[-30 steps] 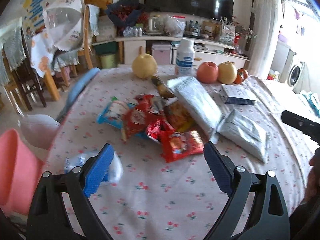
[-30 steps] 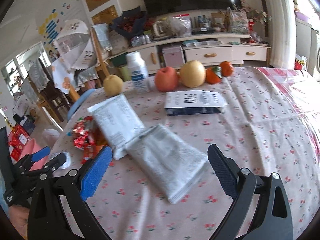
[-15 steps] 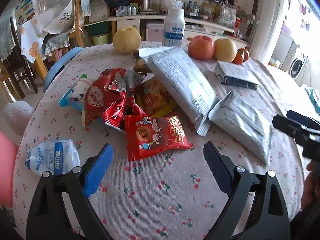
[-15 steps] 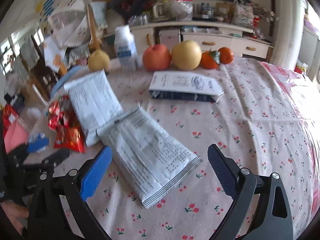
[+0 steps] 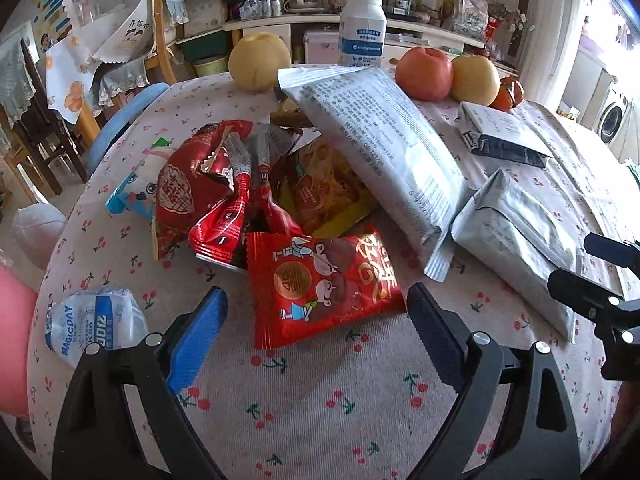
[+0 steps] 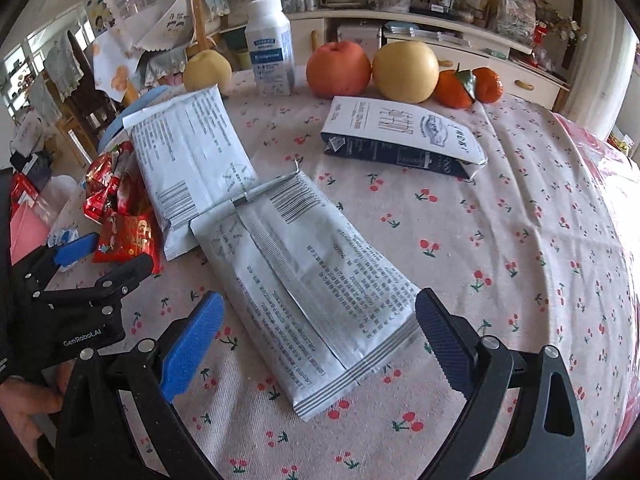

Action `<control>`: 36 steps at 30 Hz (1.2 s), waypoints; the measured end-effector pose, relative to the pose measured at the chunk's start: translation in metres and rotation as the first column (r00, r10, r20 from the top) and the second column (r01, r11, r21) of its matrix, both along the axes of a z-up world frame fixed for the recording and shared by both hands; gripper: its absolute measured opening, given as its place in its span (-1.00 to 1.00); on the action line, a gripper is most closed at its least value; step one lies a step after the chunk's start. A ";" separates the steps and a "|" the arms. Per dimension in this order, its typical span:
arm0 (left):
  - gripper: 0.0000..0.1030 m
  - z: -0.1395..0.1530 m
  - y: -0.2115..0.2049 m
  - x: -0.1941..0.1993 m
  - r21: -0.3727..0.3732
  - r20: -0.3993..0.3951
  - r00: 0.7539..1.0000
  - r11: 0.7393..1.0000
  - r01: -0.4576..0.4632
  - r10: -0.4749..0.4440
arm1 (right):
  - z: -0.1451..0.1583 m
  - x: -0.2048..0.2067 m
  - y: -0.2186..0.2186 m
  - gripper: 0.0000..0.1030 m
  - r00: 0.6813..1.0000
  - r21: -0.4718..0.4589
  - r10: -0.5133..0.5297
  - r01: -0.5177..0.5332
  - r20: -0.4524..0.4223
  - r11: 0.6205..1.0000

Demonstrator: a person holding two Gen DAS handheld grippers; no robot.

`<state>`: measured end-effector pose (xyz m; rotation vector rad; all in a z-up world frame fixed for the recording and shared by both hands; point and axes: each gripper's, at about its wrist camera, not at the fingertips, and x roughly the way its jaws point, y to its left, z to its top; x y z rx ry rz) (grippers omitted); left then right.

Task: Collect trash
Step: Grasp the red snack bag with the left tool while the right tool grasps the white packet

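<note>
A flat red snack wrapper [image 5: 324,280] lies on the cherry-print tablecloth, its near edge between the open fingers of my left gripper [image 5: 316,328]. Behind it sits a heap of crumpled red wrappers [image 5: 208,188], an orange packet [image 5: 324,188] and a blue-white wrapper [image 5: 136,192]. A crushed plastic bottle [image 5: 92,324] lies at the left edge. My right gripper [image 6: 318,338] is open over the near end of a silver-white pouch [image 6: 308,276]. A second silver-white pouch [image 6: 192,160] lies behind it, and the left gripper [image 6: 92,264] shows at the far left.
At the table's far side stand a white bottle [image 6: 270,50], a red apple [image 6: 338,70], two yellow pears [image 6: 406,70] [image 5: 260,60] and tangerines [image 6: 468,86]. A dark-sided white box [image 6: 404,138] lies near them. Something pink [image 5: 14,344] sits beyond the table's left edge.
Both grippers have moved forward and down toward the table. The red wrapper now sits between the left fingers and the silver-white pouch between the right fingers. Both stay open.
</note>
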<state>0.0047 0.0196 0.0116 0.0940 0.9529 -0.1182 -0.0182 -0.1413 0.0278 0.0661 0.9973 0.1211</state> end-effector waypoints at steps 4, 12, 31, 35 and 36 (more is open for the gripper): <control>0.75 -0.001 -0.002 0.004 0.006 -0.002 1.000 1.000 0.003 -0.003 | -0.003 0.004 0.002 0.85 1.000 -0.009 0.010 -0.010 -0.010 1.000; 0.61 -0.002 -0.003 0.008 -0.011 -0.001 1.000 1.000 0.009 -0.009 | -0.010 0.010 0.012 0.85 0.999 -0.075 0.029 -0.030 -0.019 0.997; -0.01 0.003 0.010 0.000 -0.065 0.007 1.000 0.997 0.031 -0.031 | -0.021 0.019 0.020 0.90 0.998 -0.137 0.065 -0.065 -0.009 0.988; -0.16 0.005 0.012 -0.003 -0.087 0.009 0.999 0.995 0.046 -0.045 | -0.022 0.020 0.018 0.93 0.997 -0.119 0.072 -0.073 -0.020 0.990; -0.21 0.005 0.013 -0.004 -0.094 0.009 0.999 0.994 0.050 -0.049 | -0.021 0.021 0.018 0.93 0.997 -0.118 0.073 -0.075 -0.021 0.990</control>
